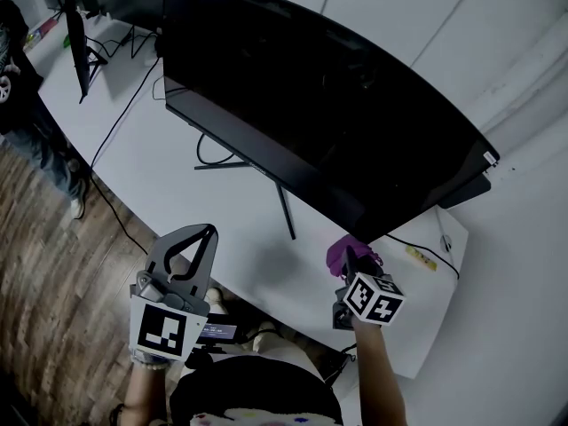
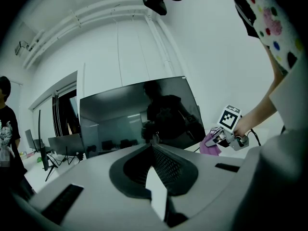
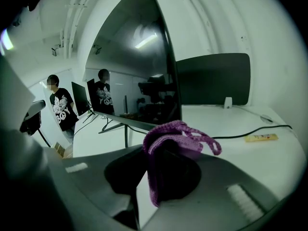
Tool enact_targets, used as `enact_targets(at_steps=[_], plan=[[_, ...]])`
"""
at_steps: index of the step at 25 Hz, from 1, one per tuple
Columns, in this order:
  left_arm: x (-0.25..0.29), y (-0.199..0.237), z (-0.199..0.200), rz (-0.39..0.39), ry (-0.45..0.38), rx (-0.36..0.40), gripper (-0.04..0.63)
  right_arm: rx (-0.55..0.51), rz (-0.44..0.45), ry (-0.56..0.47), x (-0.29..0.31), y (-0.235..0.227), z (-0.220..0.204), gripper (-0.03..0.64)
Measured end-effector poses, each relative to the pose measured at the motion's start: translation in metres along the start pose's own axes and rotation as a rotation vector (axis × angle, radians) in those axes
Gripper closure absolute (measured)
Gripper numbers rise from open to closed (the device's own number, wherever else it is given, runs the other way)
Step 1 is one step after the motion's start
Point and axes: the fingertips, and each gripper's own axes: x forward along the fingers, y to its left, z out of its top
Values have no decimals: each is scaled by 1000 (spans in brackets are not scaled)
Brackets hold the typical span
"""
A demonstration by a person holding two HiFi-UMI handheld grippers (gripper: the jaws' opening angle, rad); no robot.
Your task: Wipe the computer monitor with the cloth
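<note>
Grey left gripper (image 1: 209,231), right gripper (image 1: 349,257): black-and-white marker cubes (image 1: 374,297).

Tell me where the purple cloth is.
In the head view the cloth is right of centre, clamped in the right hand-held gripper just below the monitor.

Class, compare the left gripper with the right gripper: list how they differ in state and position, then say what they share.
The right gripper is shut on the purple cloth; the left gripper is shut on nothing. The right gripper sits close under the monitor, at its lower edge; the left gripper hangs farther back, by the near edge of the desk. Both point toward the monitor.
</note>
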Motion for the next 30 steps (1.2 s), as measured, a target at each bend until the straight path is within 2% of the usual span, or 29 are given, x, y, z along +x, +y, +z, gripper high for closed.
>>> enact_targets(at_steps=[12,18,30], plan=[[-3,31,-14,28,16,-13,591,-35,70,17,32,48,11,557],[-6,49,-23,37,22,-20,591,10,108,15,48,73,15,557],[-16,89,-38,45,29,-16,591,-6,151,23,80,126,24,557]])
